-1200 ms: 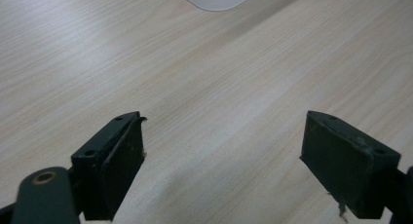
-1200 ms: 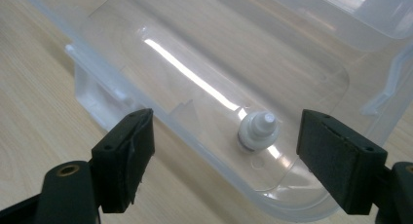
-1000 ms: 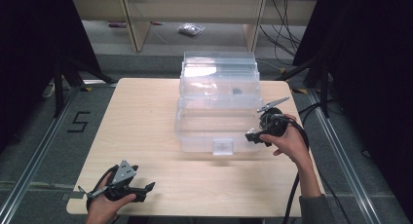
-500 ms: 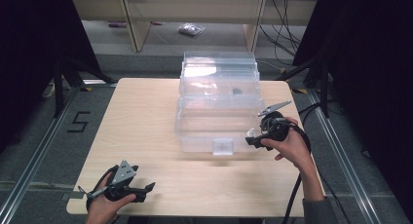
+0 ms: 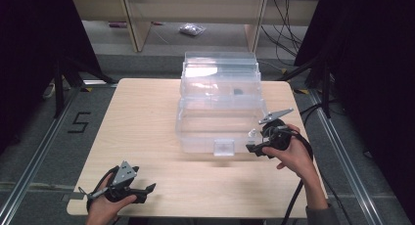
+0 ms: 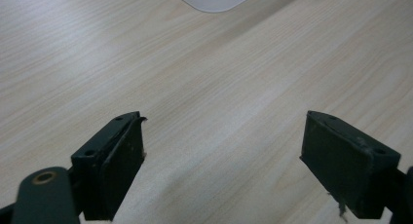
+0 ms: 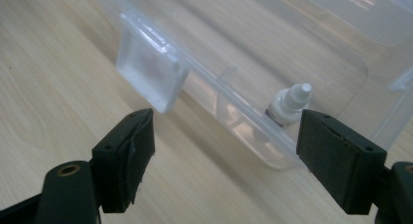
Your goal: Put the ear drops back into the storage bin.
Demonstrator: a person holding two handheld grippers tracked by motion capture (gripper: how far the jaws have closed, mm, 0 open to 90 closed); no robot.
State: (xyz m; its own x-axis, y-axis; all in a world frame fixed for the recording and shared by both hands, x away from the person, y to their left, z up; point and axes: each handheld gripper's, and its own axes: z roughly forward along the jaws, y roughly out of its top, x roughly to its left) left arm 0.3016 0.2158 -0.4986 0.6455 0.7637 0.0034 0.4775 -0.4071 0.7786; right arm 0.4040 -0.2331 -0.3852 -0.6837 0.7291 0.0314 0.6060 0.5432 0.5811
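Because my right gripper [image 7: 224,160] hangs wide open and empty beside the clear box [image 5: 220,107], closing carelessly could nudge its front latch [image 7: 151,70] or corner instead of the small white bottle [image 7: 290,103] inside, while my left gripper [image 6: 224,165], equally open and empty, idles over the counter [image 5: 147,117].

Left gripper [image 5: 147,188] and right gripper [image 5: 253,147] both gape wide, hand-held.

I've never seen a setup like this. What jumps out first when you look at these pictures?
A big clear plastic box stands in the middle of the wooden table, with a frosted latch on its near wall. The right hand-held gripper, jaws open, sits at the box's near right corner, where a small white dropper bottle shows through the wall. The left hand-held gripper rests open by the table's near edge.
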